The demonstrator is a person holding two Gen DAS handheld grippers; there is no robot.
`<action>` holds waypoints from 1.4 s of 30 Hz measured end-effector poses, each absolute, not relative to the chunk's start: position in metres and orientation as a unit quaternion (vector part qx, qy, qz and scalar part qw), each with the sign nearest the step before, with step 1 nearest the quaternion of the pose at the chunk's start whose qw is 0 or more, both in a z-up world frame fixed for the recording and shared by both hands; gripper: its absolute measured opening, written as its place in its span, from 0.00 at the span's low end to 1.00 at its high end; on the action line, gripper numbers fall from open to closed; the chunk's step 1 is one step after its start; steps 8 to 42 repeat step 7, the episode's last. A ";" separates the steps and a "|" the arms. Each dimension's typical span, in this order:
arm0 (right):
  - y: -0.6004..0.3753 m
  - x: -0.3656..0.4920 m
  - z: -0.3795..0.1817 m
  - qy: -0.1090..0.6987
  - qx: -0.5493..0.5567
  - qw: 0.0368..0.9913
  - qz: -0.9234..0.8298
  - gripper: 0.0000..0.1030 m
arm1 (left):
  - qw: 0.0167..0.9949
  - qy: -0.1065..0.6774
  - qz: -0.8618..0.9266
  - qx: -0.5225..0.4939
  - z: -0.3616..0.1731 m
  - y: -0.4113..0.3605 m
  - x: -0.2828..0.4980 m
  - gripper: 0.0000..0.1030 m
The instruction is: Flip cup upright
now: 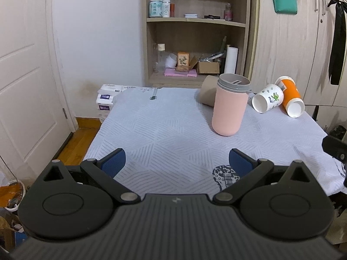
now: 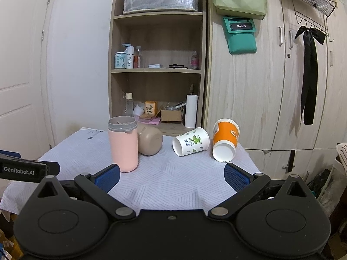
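A pink cup (image 1: 229, 108) (image 2: 123, 145) with a grey rim stands upright on the table. Behind it a beige cup (image 1: 207, 91) (image 2: 150, 139) lies on its side. A white paper cup with a green pattern (image 1: 267, 101) (image 2: 191, 141) lies on its side, mouth toward me. An orange paper cup (image 1: 290, 96) (image 2: 225, 139) lies tilted beside it, mouth toward me. My left gripper (image 1: 176, 162) is open and empty over the near table. My right gripper (image 2: 171, 176) is open and empty, short of the paper cups.
The table carries a pale patterned cloth (image 1: 164, 130) (image 2: 169, 173). A wooden shelf unit (image 2: 158, 69) with bottles and boxes stands behind it, wardrobe doors (image 2: 271, 86) to the right, a white door (image 1: 23, 75) to the left. The left gripper's body (image 2: 23, 169) shows at the right wrist view's left edge.
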State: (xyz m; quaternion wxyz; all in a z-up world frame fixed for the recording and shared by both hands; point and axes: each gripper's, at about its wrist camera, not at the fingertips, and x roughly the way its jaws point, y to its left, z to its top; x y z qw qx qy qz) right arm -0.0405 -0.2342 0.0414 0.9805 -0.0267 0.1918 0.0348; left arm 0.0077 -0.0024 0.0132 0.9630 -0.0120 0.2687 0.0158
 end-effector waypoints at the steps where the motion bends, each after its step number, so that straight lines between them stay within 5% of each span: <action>1: -0.234 -0.041 0.042 0.192 -0.026 0.981 0.034 1.00 | 0.963 0.268 0.015 -0.013 0.014 -0.002 0.007 1.00; 42: -0.235 -0.041 0.041 0.193 -0.026 0.980 0.032 1.00 | 0.965 0.262 0.012 -0.017 0.016 -0.001 0.003 1.00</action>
